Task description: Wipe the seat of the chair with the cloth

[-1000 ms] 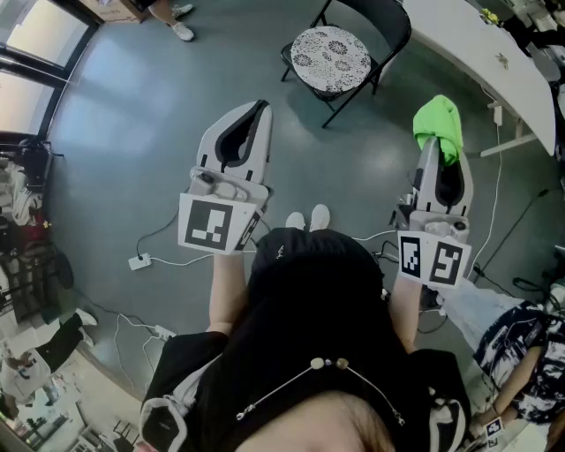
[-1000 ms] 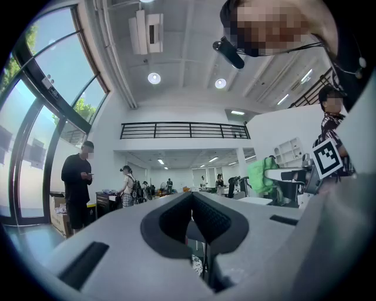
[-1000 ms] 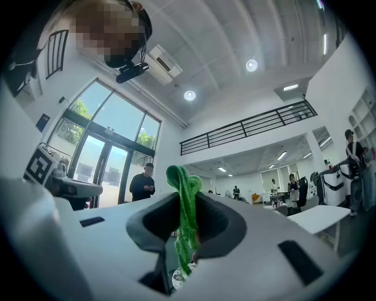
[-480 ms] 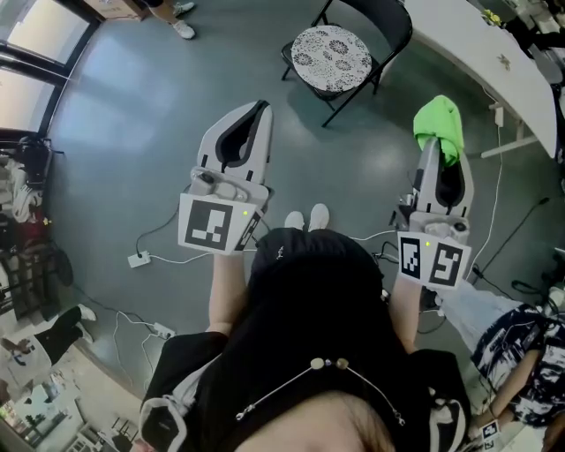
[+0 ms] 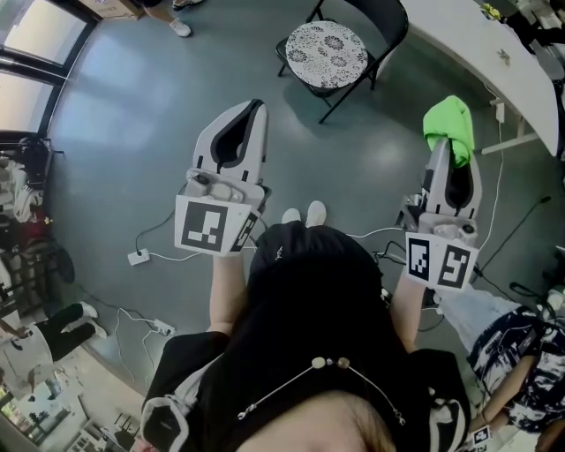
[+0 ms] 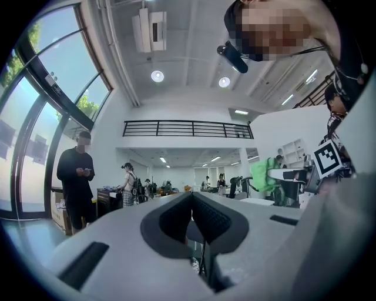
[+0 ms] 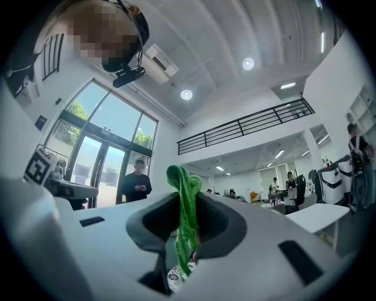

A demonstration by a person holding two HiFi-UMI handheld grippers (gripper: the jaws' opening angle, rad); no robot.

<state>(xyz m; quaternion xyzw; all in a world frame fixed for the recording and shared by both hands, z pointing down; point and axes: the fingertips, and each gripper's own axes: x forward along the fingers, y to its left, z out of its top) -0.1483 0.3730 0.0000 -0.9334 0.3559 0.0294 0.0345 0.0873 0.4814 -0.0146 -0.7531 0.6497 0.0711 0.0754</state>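
The right gripper (image 7: 189,206) has its jaws pinched together on the green cloth (image 7: 187,226). A bunched fold stands up above the fingertips and a thin tail hangs down between them. In the head view the cloth (image 5: 448,126) shows as a bright lump draped over that gripper's tip at the right of the frame. The left gripper (image 6: 191,203) has its jaws closed on each other with nothing between them, and is held up at centre left.

The chair (image 5: 381,16), a black folding one, stands on the grey floor at the upper middle of the head view, well apart from both grippers. Its round patterned seat (image 5: 329,42) is bare.

The cloth looks light, soft and limp, so it should drape and flatten easily under pressure. The grip on a gathered fold seems secure, but only the loose hanging part would meet the seat, so it likely needs pressing down flat.
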